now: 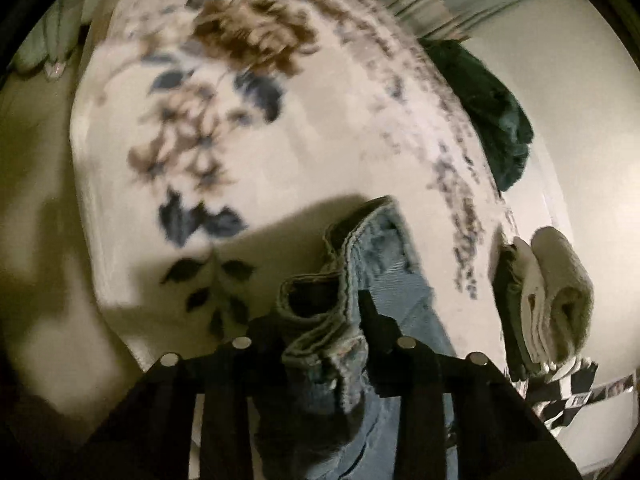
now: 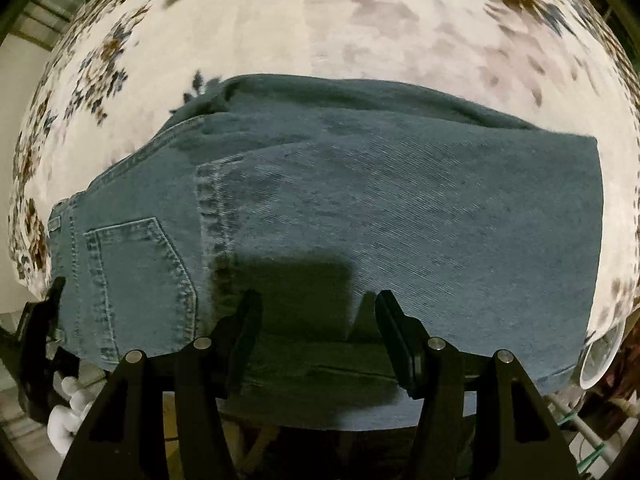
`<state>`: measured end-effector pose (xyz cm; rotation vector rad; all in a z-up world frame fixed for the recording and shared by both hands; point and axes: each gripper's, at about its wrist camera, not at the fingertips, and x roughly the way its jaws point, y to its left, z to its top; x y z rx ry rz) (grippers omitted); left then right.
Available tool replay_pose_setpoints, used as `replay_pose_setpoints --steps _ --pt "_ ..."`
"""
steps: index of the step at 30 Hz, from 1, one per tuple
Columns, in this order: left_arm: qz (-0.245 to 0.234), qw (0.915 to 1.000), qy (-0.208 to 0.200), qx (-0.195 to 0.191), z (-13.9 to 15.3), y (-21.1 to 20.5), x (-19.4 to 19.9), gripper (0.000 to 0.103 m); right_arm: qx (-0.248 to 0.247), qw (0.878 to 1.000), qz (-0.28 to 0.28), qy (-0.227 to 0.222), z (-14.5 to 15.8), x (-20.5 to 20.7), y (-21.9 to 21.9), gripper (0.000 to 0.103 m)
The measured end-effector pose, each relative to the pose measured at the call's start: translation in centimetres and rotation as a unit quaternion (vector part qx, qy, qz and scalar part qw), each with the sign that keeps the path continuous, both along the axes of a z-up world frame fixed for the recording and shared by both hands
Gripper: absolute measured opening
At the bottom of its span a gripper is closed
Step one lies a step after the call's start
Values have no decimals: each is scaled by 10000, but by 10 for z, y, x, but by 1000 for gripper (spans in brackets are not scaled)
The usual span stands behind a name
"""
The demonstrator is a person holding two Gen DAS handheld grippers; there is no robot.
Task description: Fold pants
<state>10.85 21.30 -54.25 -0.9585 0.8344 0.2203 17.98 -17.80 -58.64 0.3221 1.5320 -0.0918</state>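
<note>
Blue denim pants [image 2: 360, 208] lie folded on a table with a white floral cloth [image 2: 280, 28]. The back pocket [image 2: 136, 280] faces up at the left. My right gripper [image 2: 316, 312] is open just above the near edge of the pants, holding nothing. In the left wrist view my left gripper [image 1: 320, 320] is shut on a bunched waistband end of the pants [image 1: 332, 312], lifted above the cloth [image 1: 280, 152]. The left gripper also shows at the left edge of the right wrist view [image 2: 40, 332].
A dark green garment [image 1: 492, 112] hangs off the table's far right edge. Folded beige and white towels [image 1: 548, 296] sit at the right, above a black-and-white checked item [image 1: 568, 396]. The table edge drops off at the left.
</note>
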Motion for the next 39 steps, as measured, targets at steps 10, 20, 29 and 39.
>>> replay_pose_setpoints --steps 10,20,29,39 --pt "-1157 9854 -1172 437 126 -86 6 24 210 9988 -400 -202 10 -23 -60 61" --pt "-3366 9288 -1540 185 161 -288 -2 14 162 9881 -1439 -527 48 -91 -195 61" --pt "-4705 8794 -427 582 100 -401 0 6 35 9803 -1906 -513 50 -145 -281 61" --pt "-3778 9042 963 1743 72 -322 27 89 1464 9834 -788 -731 27 -76 -221 65"
